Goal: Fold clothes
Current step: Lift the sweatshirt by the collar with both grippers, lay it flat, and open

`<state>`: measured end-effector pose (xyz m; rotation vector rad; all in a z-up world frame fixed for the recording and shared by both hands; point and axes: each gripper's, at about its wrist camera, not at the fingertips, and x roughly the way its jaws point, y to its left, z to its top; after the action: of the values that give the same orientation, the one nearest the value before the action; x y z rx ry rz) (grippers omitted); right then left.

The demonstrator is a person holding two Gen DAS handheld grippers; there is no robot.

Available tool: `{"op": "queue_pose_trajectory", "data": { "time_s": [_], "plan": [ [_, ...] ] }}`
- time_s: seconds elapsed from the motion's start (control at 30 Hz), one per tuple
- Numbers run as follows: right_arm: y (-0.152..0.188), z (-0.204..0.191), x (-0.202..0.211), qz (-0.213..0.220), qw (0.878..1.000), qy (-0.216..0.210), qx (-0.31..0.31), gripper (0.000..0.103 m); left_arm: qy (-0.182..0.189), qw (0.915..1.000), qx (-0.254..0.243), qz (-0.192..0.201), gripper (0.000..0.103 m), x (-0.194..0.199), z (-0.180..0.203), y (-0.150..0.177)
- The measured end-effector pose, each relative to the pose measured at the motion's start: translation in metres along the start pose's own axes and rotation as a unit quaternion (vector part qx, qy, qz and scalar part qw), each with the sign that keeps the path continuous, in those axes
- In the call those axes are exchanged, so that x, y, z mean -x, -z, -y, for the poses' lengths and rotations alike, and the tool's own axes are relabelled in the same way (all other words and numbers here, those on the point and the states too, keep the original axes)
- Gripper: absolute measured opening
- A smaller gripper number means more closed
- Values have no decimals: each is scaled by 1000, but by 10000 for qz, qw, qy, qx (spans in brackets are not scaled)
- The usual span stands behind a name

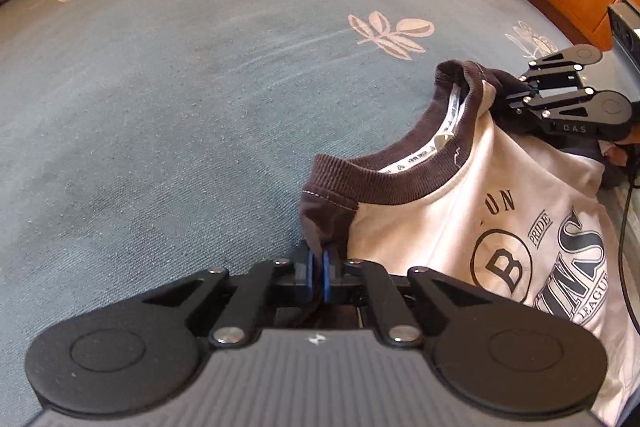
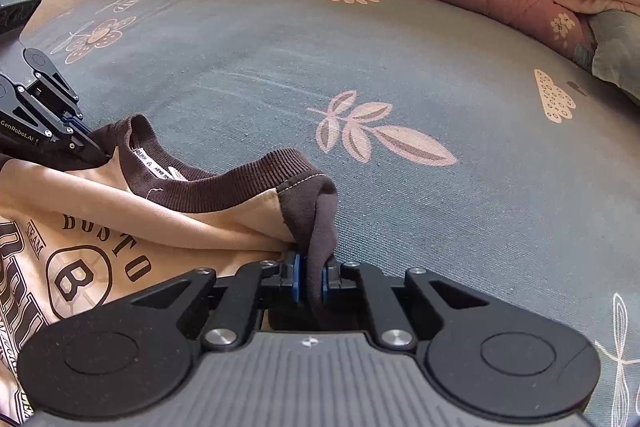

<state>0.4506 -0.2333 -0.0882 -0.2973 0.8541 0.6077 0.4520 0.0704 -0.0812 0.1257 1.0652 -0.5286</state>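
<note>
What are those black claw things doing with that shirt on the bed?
A person holds two grippers to fold a cream T-shirt with dark brown collar and sleeves. The left gripper pinches one dark shoulder, and the right gripper pinches the other. The shirt lies printed side up on the blue-grey flowered bedspread, not yet folded.

You have a cream cotton T-shirt with dark brown ribbed collar and brown sleeves [image 1: 460, 219] lying print-side up on the bed, its collar raised and gaping toward you, black lettering and a circled "B" across the chest, both shoulders bunched.
</note>
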Motion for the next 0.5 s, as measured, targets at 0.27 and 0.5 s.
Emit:
{"op": "queue_pose_trajectory", "data": {
  "time_s": [0.27, 0.5],
  "plan": [
    [-20, -4, 19, 360, 9991, 170, 145, 10, -745, 9911, 479, 998, 2, 38, -25, -33],
    [-48, -3, -16, 407, 9984, 389, 45, 10, -1300, 9862, 500, 897, 2, 2, -41, -47]
  ]
}}
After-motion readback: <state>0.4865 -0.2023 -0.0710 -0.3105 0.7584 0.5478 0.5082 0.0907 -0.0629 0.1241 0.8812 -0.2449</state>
